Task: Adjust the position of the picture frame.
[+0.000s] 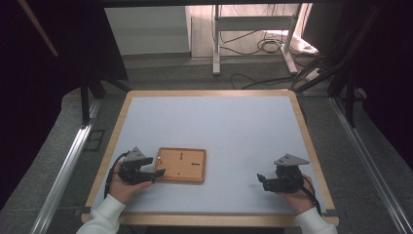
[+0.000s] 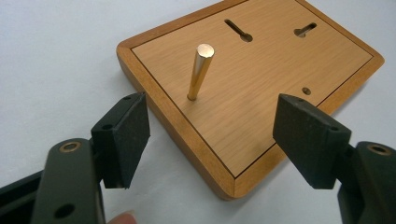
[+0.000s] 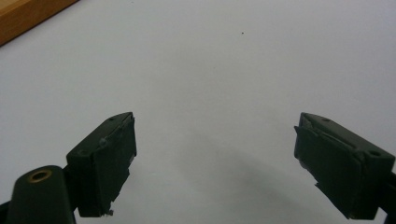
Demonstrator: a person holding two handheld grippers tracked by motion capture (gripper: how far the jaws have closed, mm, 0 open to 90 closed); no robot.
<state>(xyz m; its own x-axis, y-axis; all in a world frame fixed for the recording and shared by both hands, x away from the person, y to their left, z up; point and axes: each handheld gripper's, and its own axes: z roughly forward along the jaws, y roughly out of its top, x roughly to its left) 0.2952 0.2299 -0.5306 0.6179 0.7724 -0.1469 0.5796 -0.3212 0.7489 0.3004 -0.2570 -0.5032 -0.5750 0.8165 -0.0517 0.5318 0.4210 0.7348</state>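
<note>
A flat wooden board (image 1: 181, 165) with two keyhole slots lies on the white table, left of centre and near the front. A short brass pin (image 2: 201, 71) stands upright near the board's corner. My left gripper (image 1: 158, 173) rests at the board's left edge, open, its jaws on either side of the near corner (image 2: 224, 179) without touching it. My right gripper (image 1: 261, 180) lies at the front right of the table, open and pointing left over bare tabletop (image 3: 210, 93), with nothing between its jaws. A corner of the board (image 3: 28, 16) sits far off in the right gripper view.
The white table top (image 1: 234, 126) has a light wooden rim (image 1: 204, 92). Beyond its far edge stand a white metal stand (image 1: 253, 34) and loose cables (image 1: 263, 46) on the floor. A metal rail (image 1: 63, 170) runs along the left side.
</note>
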